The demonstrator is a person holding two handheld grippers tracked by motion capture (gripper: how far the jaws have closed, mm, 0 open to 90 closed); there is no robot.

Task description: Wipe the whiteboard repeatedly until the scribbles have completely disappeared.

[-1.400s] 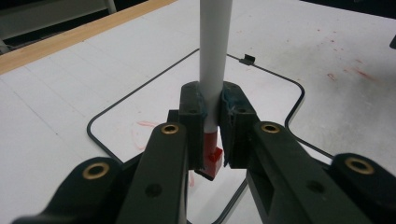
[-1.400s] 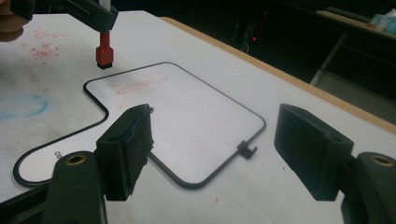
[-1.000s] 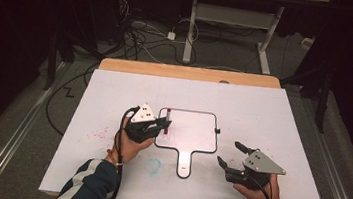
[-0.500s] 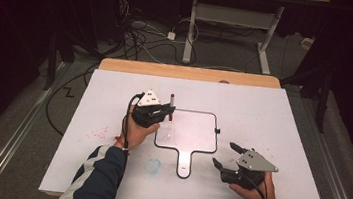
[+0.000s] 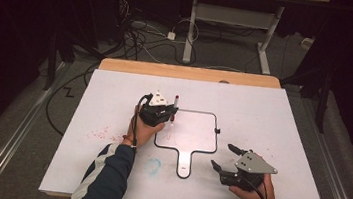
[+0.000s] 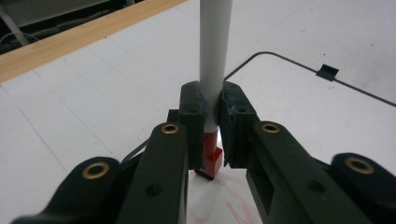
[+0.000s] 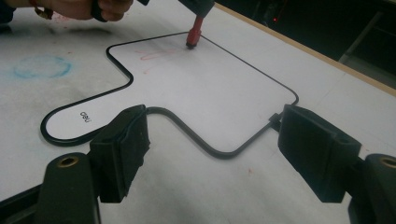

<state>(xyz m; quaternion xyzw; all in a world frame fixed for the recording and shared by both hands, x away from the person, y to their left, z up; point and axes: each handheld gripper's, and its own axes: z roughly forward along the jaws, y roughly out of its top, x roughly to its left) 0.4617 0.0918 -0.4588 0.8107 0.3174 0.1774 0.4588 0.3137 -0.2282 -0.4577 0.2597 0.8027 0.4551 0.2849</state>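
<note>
The left gripper (image 5: 165, 112) is clenched on a marker (image 6: 214, 65), jaws pressed to either side of the white barrel just above its red tip section. In the left gripper view the barrel stands upright between the pads, and the red tip (image 7: 193, 37) meets the writing surface. The grip sits low on the barrel, close to the working end; judged sound for control of the stroke.

The marker is judged light, rigid and smooth-walled. A round plastic barrel of this kind may twist or slide in flat pads under side load, so firm pressure near the tip is the right hold. Downward force should stay modest, as the felt tip could crush.

The tip rests on a small whiteboard (image 5: 196, 132), a thin paddle-shaped panel with a dark rim and short handle, lying flat near the middle of the table (image 5: 283, 116). Contact is near the board's far left corner, where red scribbles (image 7: 156, 56) already show. The board is judged light and liable to slip on the table top.

The right gripper (image 5: 224, 158) rests near the table's near right corner, jaws wide apart and holding nothing, just beside the board's handle.
</note>
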